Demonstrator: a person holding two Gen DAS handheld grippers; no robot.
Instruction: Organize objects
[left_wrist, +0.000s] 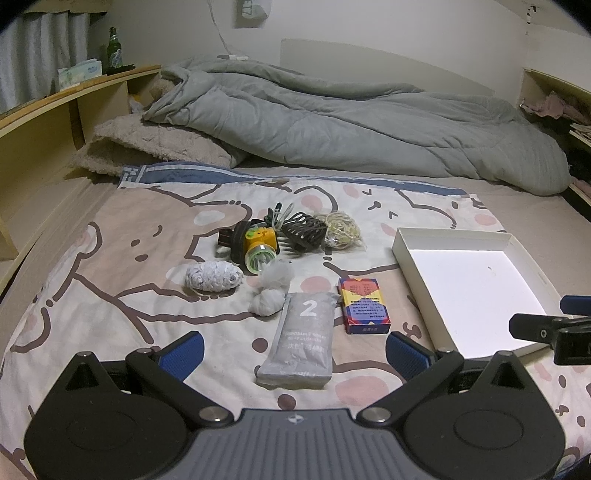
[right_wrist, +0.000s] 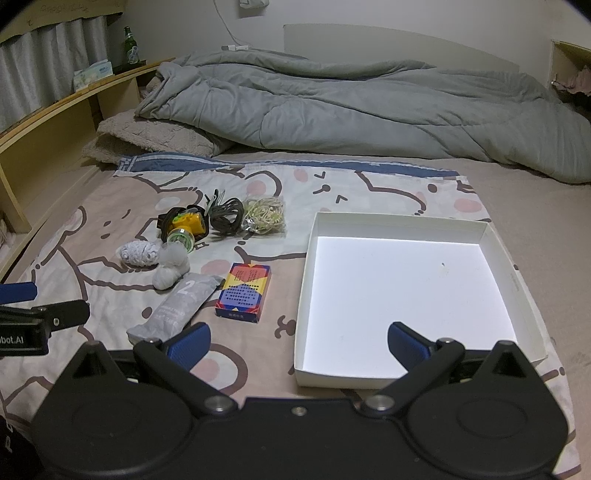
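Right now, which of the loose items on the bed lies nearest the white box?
The colourful card box, flat beside the white box's left wall. The grey "2" packet and the rest lie farther left.

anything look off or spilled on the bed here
Nothing spilled or damaged. The white box sits empty at a slight angle, while the headlamp, cable bundle and bag of rubber bands lie bunched together, touching, unsorted.

Black left gripper (left_wrist: 294, 354), right gripper (right_wrist: 298, 345); blue-padded fingers (left_wrist: 183, 355), silver screws.
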